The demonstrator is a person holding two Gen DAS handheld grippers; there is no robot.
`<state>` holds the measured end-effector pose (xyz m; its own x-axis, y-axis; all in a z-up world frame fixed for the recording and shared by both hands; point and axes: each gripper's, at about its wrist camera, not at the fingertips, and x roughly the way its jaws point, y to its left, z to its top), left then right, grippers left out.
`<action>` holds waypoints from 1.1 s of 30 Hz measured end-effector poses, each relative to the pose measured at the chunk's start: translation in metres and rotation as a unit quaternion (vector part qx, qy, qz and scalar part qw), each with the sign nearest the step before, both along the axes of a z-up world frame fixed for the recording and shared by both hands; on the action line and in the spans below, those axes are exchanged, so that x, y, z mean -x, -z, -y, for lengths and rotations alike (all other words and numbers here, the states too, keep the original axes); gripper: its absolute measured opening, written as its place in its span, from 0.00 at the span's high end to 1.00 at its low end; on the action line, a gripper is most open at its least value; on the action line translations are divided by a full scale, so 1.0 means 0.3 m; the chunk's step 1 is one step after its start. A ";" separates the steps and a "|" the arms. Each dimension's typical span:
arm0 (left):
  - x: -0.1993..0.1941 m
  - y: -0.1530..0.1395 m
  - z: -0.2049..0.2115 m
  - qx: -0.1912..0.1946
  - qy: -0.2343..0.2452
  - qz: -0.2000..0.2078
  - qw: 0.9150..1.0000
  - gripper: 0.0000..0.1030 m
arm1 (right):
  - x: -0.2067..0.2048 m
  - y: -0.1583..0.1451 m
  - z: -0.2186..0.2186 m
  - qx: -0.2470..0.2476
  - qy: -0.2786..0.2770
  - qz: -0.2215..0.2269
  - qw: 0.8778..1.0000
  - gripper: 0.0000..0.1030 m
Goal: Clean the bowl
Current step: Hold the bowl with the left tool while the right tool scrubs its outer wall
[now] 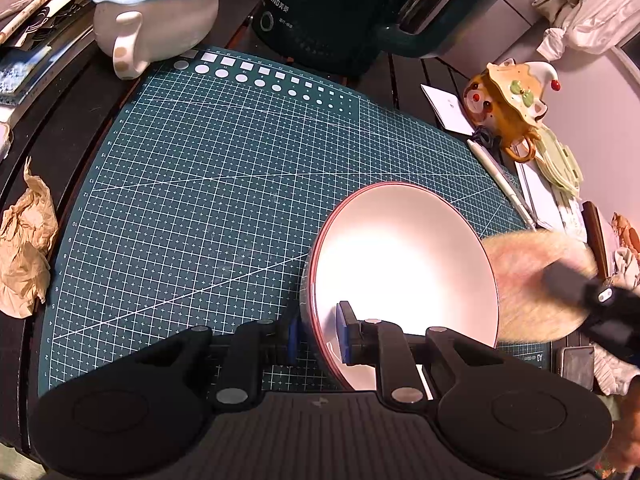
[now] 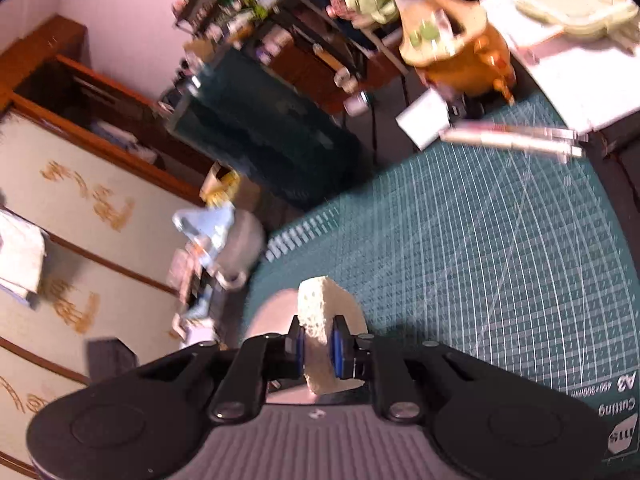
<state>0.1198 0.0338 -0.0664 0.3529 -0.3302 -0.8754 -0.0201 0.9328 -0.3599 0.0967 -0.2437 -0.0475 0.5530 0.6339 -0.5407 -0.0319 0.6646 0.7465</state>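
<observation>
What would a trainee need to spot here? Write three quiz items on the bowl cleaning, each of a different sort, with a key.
1. True or false: the left gripper clamps the rim of the bowl, one pad inside and one outside.
2. What does the right gripper hold?
A. a crumpled paper
B. a sponge
C. a pen
3. Fill in: the bowl is tilted over the green ____.

Key
1. True.
2. B: its pads squeeze the pale sponge, which the left wrist view shows blurred at the bowl's right edge.
3. Cutting mat.
</observation>
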 end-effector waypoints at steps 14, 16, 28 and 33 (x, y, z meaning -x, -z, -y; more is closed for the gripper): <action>0.000 0.000 -0.003 0.002 0.000 -0.001 1.000 0.82 | -0.013 0.045 -0.023 0.015 -0.010 -0.023 1.000 0.88; 0.000 0.000 -0.003 0.002 0.000 -0.001 1.000 0.82 | -0.019 0.060 -0.033 0.020 -0.012 -0.034 0.999 0.88; 0.000 -0.001 -0.005 0.002 0.000 -0.001 1.000 0.82 | -0.013 0.023 -0.015 0.005 -0.006 -0.012 1.000 0.88; -0.001 -0.002 0.000 -0.001 0.003 -0.001 1.000 0.82 | -0.006 0.019 -0.025 0.014 -0.013 -0.002 1.000 0.88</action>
<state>0.1201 0.0338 -0.0657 0.3497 -0.3303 -0.8767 -0.0152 0.9337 -0.3578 0.0985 -0.2361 -0.0531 0.5350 0.6324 -0.5602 -0.0466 0.6842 0.7279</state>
